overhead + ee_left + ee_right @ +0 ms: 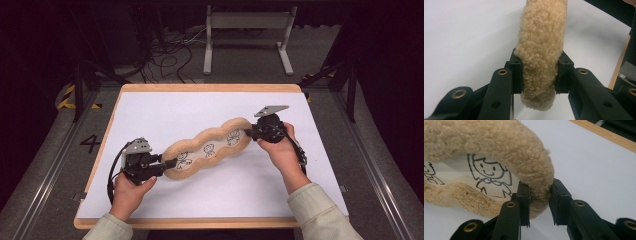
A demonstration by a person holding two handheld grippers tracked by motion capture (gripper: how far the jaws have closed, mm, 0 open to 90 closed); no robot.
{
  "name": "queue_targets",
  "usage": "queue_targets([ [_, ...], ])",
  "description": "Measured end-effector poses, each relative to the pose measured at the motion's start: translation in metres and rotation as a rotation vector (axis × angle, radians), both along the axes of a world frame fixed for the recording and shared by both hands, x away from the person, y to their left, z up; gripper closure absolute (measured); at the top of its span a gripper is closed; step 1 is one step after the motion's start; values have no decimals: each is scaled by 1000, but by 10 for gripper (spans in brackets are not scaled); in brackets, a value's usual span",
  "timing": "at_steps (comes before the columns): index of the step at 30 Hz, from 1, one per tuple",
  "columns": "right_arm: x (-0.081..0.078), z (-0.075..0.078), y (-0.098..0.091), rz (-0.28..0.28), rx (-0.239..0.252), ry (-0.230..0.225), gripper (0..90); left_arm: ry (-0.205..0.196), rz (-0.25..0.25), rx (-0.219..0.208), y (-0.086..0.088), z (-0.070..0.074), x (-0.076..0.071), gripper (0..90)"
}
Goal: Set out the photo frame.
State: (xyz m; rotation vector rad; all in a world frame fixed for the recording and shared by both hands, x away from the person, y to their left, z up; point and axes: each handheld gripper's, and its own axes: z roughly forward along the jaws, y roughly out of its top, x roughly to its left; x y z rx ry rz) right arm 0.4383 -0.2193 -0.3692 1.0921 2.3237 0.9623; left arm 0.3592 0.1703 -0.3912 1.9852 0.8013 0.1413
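Fleece, soft and light by the look of it: the plush case (pixel 207 148) should sag and squash under any grip, so its thick fuzzy rim at either end is the sensible place to hold it. It lies slantwise across the middle of the high view, over the white sheet (pixel 225 190) on the table (pixel 200 88), its clear cartoon-printed panel facing up. The left gripper (pixel 170 163) pinches the lower-left end, pads sunk into the pile from both sides. The right gripper (pixel 248 133) clamps the upper-right end the same way, the rim squeezed between its fingers (pixel 524 195). Whether the case hangs just above the sheet or rests on it, I cannot quite tell.
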Motion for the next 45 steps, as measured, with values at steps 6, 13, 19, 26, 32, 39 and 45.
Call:
queue_targets([
  [6, -23, 4, -22, -60, 20, -14, 720, -9, -93, -5, -11, 5, 15, 669],
  [13, -50, 12, -40, -105, 50, -32, 716, 15, -159, -30, -16, 4, 36, 666],
  [19, -70, 12, -49, -131, 86, -41, 712, 18, -185, -42, -17, 2, 48, 664],
  [26, -85, 4, -54, -153, 100, -43, 710, 42, -226, -37, -23, -5, 61, 663],
  [32, -91, -7, -58, -166, 120, -20, 710, 55, -245, -17, -27, -12, 66, 662],
  [39, -98, -21, -64, -175, 142, 25, 709, 99, -269, 13, -32, -19, 71, 661],
  [45, -105, -24, -65, -178, 153, 39, 710, 145, -282, 13, -32, -21, 71, 658],
])
